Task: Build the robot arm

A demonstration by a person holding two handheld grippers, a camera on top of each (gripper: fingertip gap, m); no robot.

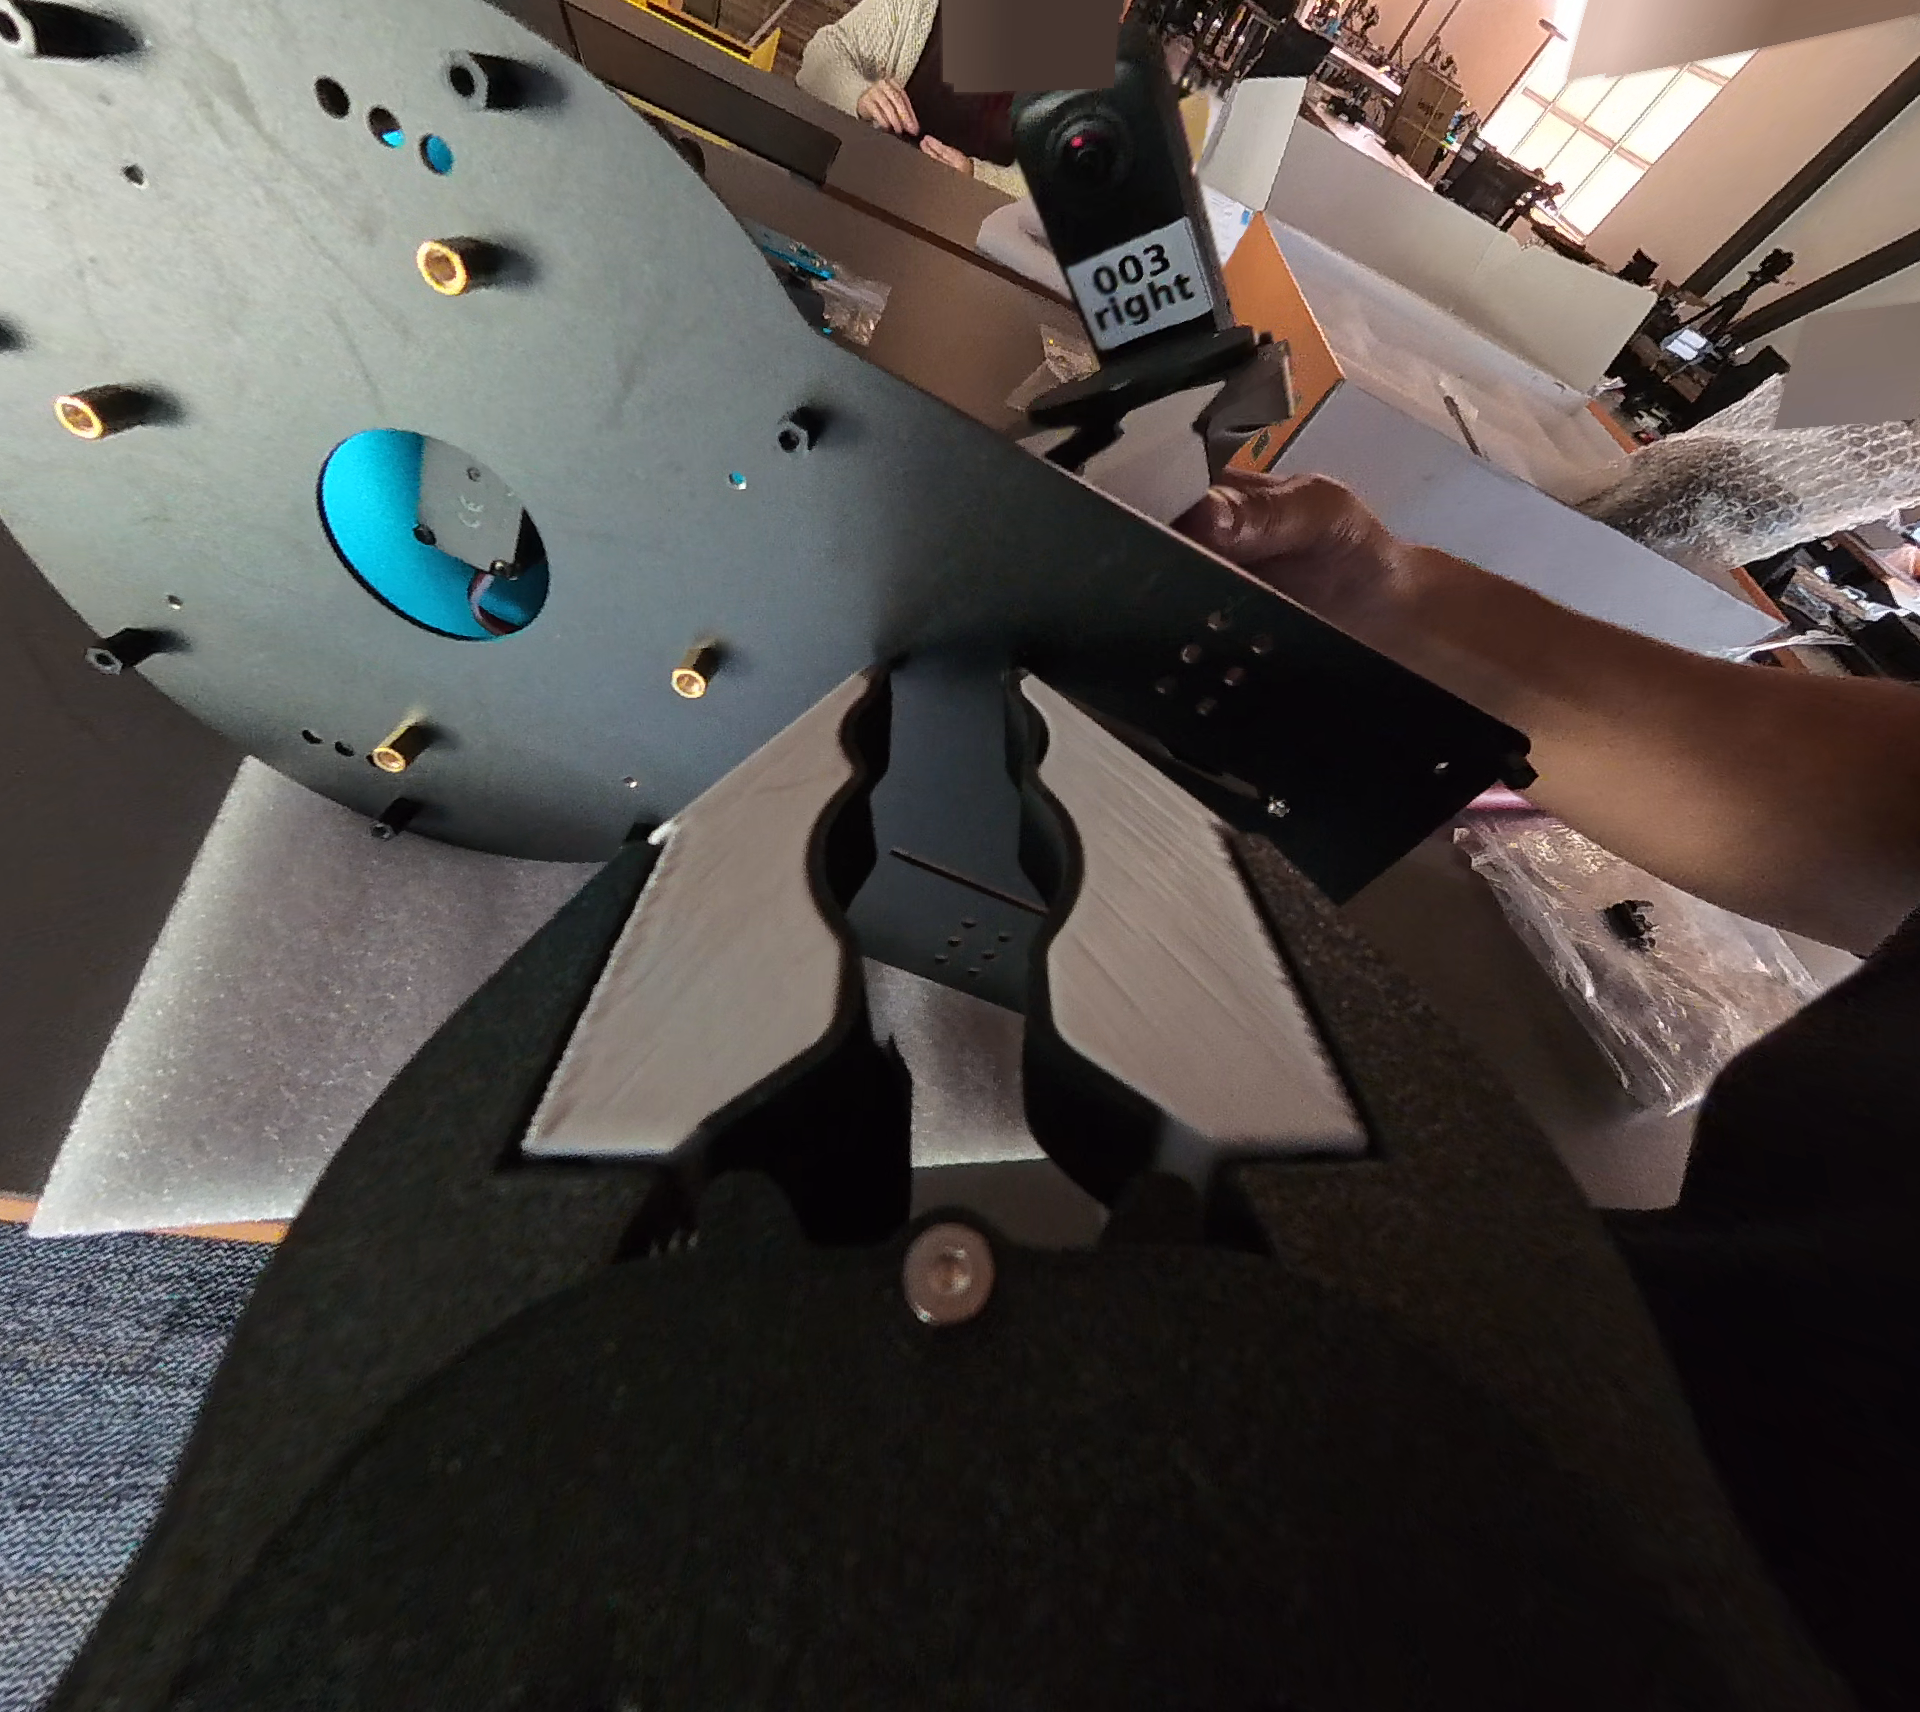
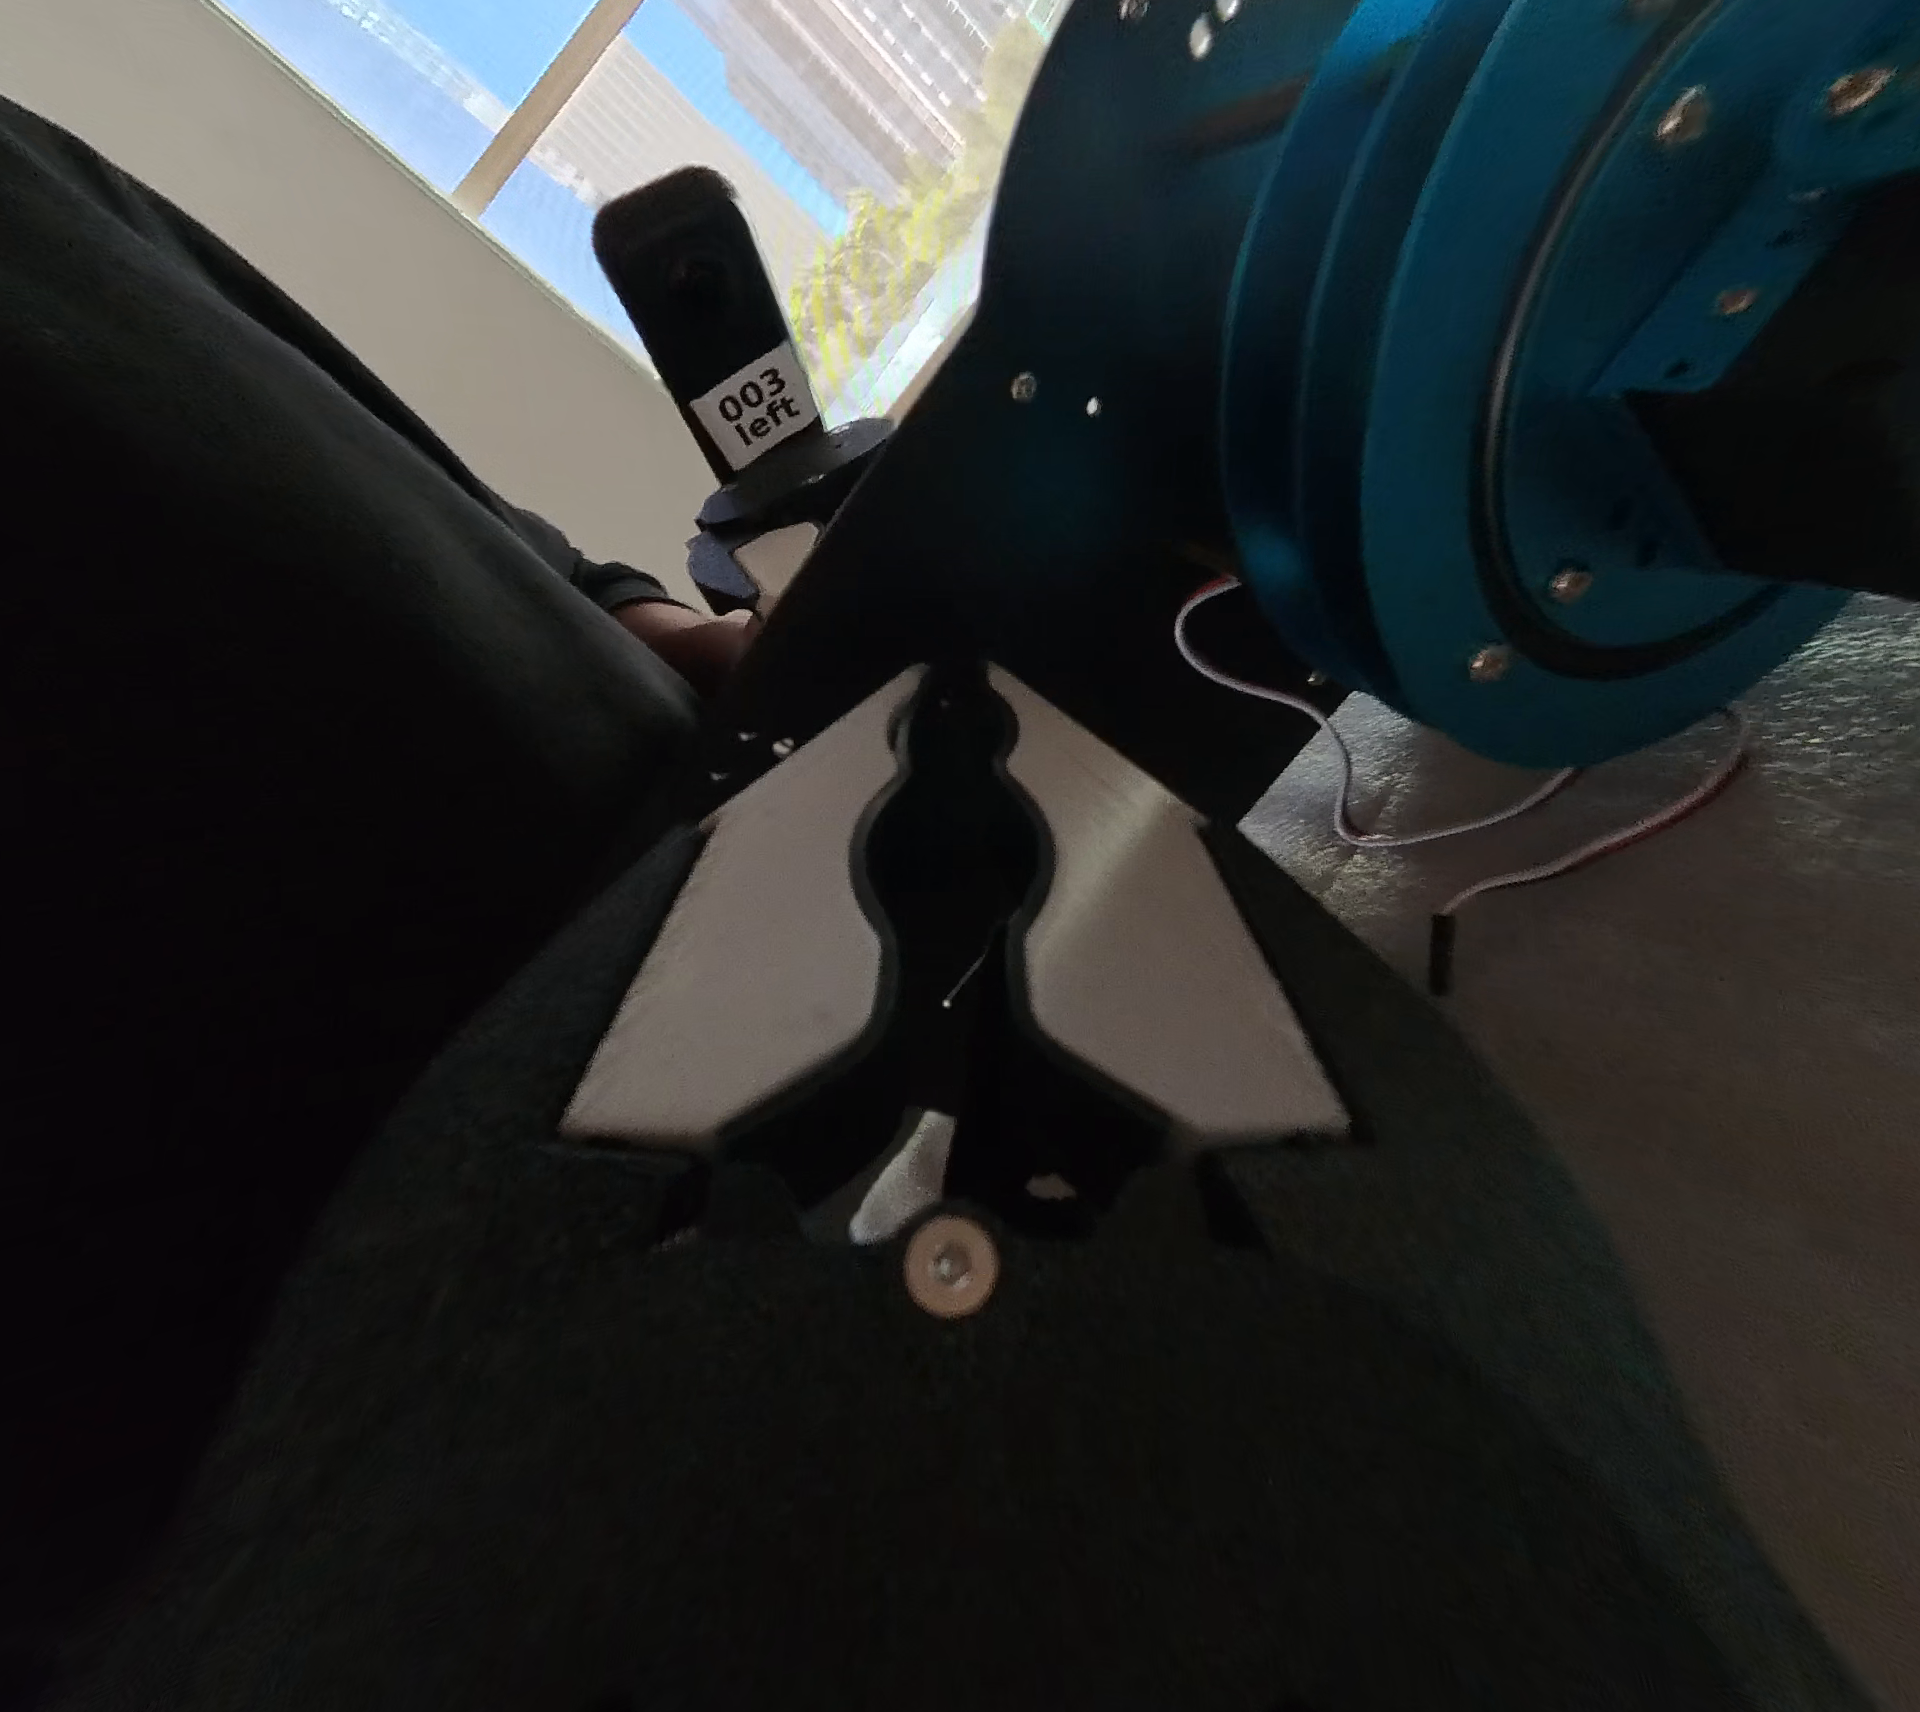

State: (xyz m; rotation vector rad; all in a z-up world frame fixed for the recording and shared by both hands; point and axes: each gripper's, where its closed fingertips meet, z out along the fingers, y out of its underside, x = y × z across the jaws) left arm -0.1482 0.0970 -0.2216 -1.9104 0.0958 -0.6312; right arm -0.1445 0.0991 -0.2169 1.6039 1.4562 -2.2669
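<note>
Opposed close wrist views, sharing black plate (image 1: 727, 436)

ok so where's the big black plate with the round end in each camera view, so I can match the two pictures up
Left wrist view: the black plate fills the upper left, tilted, brass standoffs facing the camera; its narrow end runs into the left claw.
Right wrist view: the plate rises from centre to upper right, seen from its other face, beside the blue rings; the right claw is at its edge.
Shared landmark: the white foam sheet beneath it.

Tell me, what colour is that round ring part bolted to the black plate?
Bright blue ring, clearest in the right wrist view.
</note>
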